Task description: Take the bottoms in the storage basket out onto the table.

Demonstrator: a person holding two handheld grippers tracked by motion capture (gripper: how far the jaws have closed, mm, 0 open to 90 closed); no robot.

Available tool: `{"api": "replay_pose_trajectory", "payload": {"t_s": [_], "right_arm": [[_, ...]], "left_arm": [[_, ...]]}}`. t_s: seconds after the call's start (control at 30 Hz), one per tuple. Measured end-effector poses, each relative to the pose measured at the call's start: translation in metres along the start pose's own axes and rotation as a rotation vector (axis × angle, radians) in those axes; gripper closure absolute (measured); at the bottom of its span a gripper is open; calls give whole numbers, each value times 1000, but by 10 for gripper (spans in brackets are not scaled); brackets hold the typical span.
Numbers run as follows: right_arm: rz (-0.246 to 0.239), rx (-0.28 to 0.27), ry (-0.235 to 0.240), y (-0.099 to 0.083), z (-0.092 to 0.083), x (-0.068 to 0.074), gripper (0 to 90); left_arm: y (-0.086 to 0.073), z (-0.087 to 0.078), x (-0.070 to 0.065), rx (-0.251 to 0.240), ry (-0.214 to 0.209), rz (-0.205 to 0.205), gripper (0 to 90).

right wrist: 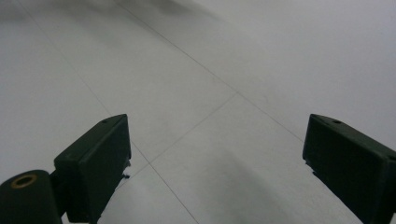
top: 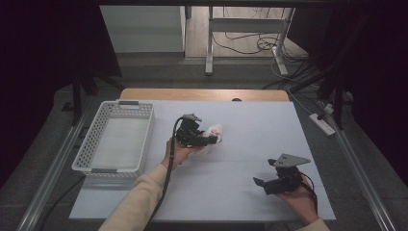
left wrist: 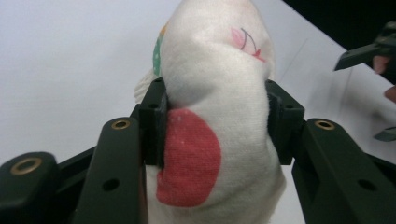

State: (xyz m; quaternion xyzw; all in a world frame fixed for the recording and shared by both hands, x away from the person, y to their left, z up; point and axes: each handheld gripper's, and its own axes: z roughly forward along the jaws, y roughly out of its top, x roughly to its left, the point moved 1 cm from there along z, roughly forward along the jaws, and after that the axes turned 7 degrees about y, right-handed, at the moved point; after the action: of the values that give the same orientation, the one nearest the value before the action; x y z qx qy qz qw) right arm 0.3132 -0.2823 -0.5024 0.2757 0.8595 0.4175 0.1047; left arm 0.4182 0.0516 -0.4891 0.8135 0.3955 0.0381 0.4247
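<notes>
Sock (top: 213, 134), white with a red heel patch and small printed motifs, sits at frame centre of the high view, just right of the left gripper (top: 208, 140). In the left gripper view the sock (left wrist: 219, 93) bulges between the two black fingers (left wrist: 153, 122), both pads pressed into the fabric: a firm pinch on a bunched fold, red patch toward the camera. Whether the sock's lower end touches the desk (top: 240, 192) or hangs just clear, I cannot tell.

Right gripper (top: 260, 184) rests low in the lower right of the high view, held in the person's hand (top: 298, 199). Its own view shows the fingers (right wrist: 98, 158) standing wide apart with bare desk between them; nothing held.

White basket (top: 144, 139) stands at the left of the frame, well apart from the sock, with no contents visible.

Likely step: carrying the sock to the basket, judged from layout alone.

Risks:
- Grip is on a soft fold, not the whole sock. Fabric may creep out of the pads during a quick swing, dropping it short of the basket.
- Trailing end could catch the basket's near rim if carried low, tipping or shoving the light basket.
- The left gripper's cable (top: 169, 163) runs along the forearm and may snag on the way across.
</notes>
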Motion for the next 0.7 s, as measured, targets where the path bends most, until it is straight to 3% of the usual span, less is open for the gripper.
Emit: {"api": "replay_pose_trajectory", "payload": {"t_s": [0.27,0.33,0.53,0.7], "right_arm": [[4,-2,1,0,0,-1,78],[6,3,1,-1,0,-1,78],[6,0,1,-1,0,-1,78],[6,0,2,-1,0,-1,78]], "left_arm": [[-3,13,2,45,9,-1,516],[-4,19,2,80,33,15,505],[-9,30,3,124,68,28,479],[-13,36,6,123,47,0,465]]}}
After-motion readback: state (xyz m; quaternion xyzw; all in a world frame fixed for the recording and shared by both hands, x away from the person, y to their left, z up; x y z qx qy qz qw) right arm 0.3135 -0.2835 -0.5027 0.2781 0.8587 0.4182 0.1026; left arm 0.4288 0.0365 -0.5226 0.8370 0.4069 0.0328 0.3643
